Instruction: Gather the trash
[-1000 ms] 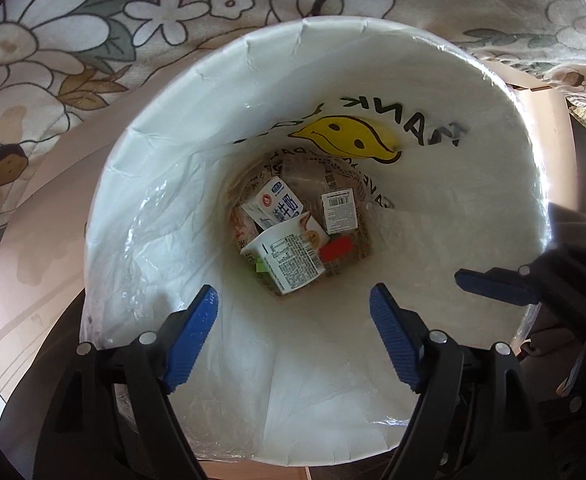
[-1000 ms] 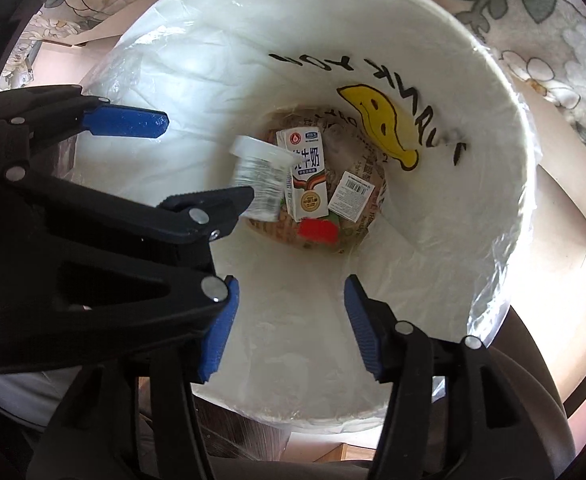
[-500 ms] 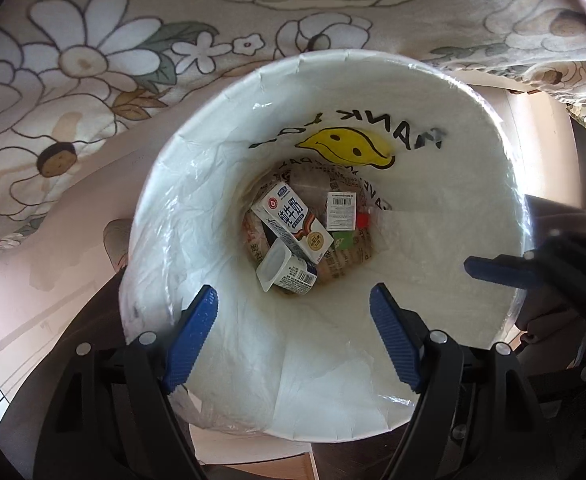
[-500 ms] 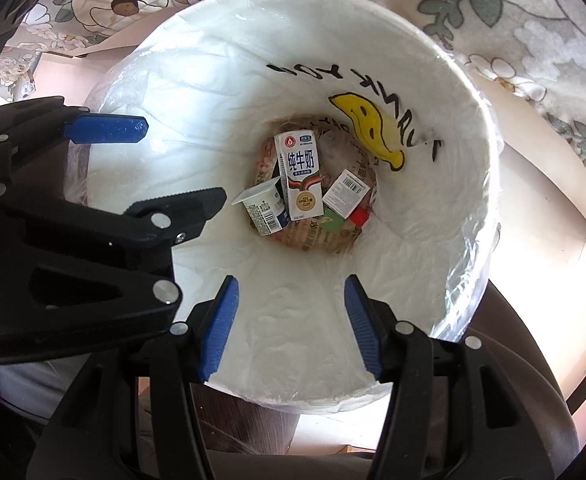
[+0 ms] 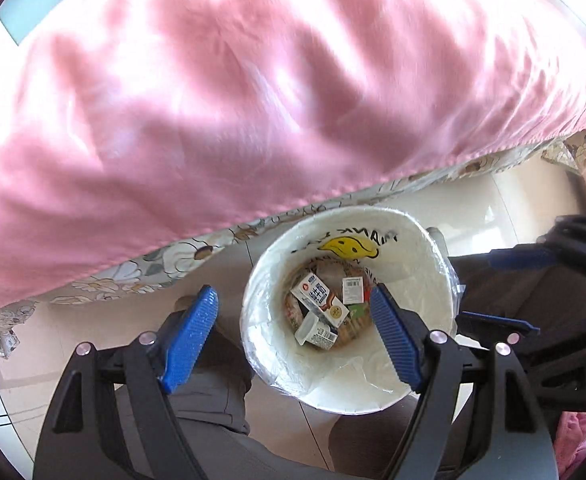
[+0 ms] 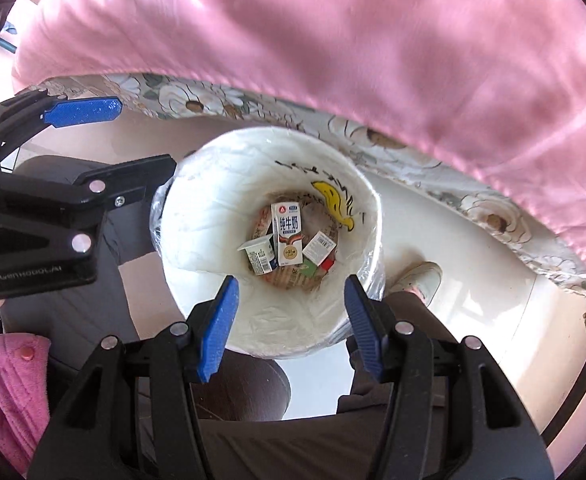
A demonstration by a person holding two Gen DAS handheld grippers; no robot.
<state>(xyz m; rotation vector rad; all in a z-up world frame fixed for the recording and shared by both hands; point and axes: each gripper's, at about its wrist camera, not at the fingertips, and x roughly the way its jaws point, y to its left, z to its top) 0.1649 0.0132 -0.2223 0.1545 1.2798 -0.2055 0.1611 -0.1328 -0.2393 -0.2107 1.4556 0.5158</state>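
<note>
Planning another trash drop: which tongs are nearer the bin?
Right, slightly: right tongs hang centred over the bin; left tongs sit above it, offset to its left.

Bin (image 5: 421, 264) mouth is unobstructed from above; bottom is covered by milk carton (image 6: 287, 236), yogurt cup (image 6: 259, 254) and small packs. Far side is blocked by pink quilt (image 5: 253, 100) overhanging the floral sheet (image 6: 405, 160). Near side is crowded by legs and a shoe (image 6: 417, 280) right of the bin.
</note>
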